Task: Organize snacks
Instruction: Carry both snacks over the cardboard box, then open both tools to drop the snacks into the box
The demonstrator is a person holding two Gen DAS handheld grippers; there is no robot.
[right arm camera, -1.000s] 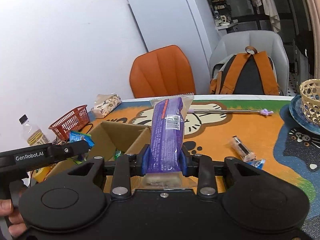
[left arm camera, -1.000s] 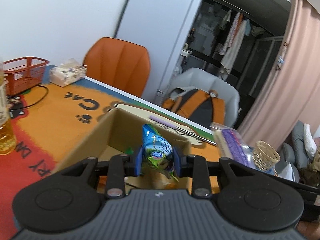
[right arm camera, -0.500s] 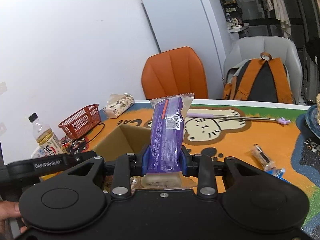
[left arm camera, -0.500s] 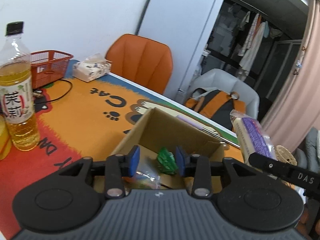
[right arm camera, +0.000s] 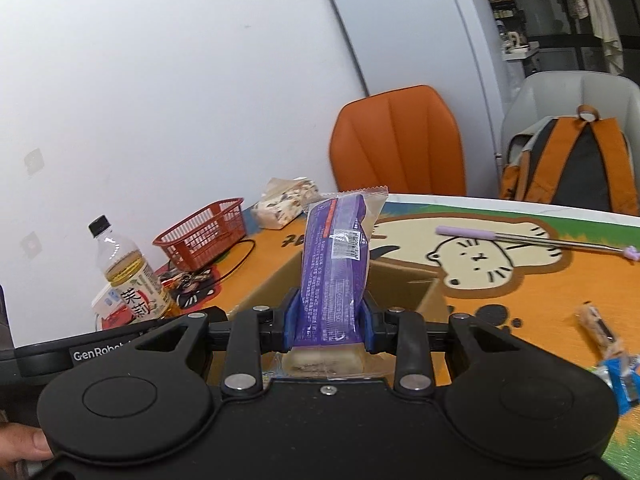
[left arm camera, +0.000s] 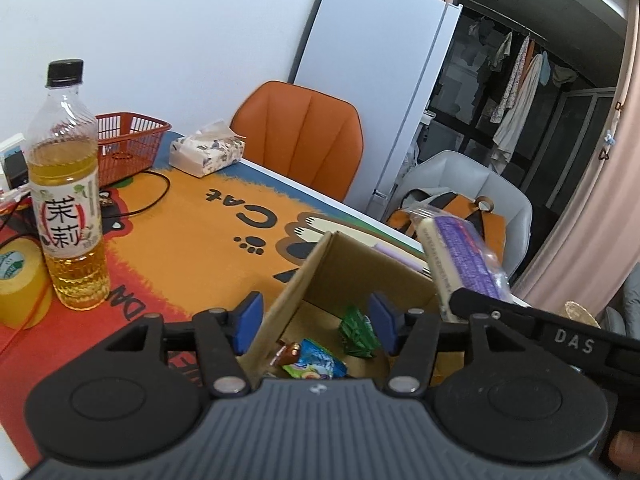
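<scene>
The long purple-and-clear wrapped snack bar (right arm camera: 335,276) stands nearly upright, clenched near its lower end between the blue pads of the right tool (right arm camera: 328,322). It is held above the open brown cardboard box (right arm camera: 404,292); the left wrist view shows the same bar (left arm camera: 460,258) at the box's right side, above the rim.

The left tool (left arm camera: 316,322) is released, its blue pads spread wide with nothing between them, poised over the near left wall of the box (left arm camera: 360,276). Inside on the box floor lie a green crinkled packet (left arm camera: 356,330), a blue-and-green snack packet (left arm camera: 316,364) and a small brown wrapped sweet (left arm camera: 289,353) touching the blue packet's left edge.

Outside the box, on the orange cat-print tabletop (right arm camera: 520,304), a clear-wrapped striped snack bar (right arm camera: 599,329) and a blue wrapped snack (right arm camera: 624,382) lie well to the right, near each other. A lilac-handled metal rod (right arm camera: 532,238) lies across the cat drawing beyond the box.

To the left stand a clear plastic bottle of yellow tea with black cap (left arm camera: 68,188), a red mesh plastic basket (left arm camera: 126,146) and a floral tissue pack (left arm camera: 206,152). Behind the tabletop are an orange padded chair (right arm camera: 400,144) and a grey chair carrying an orange-and-grey backpack (right arm camera: 572,164).
</scene>
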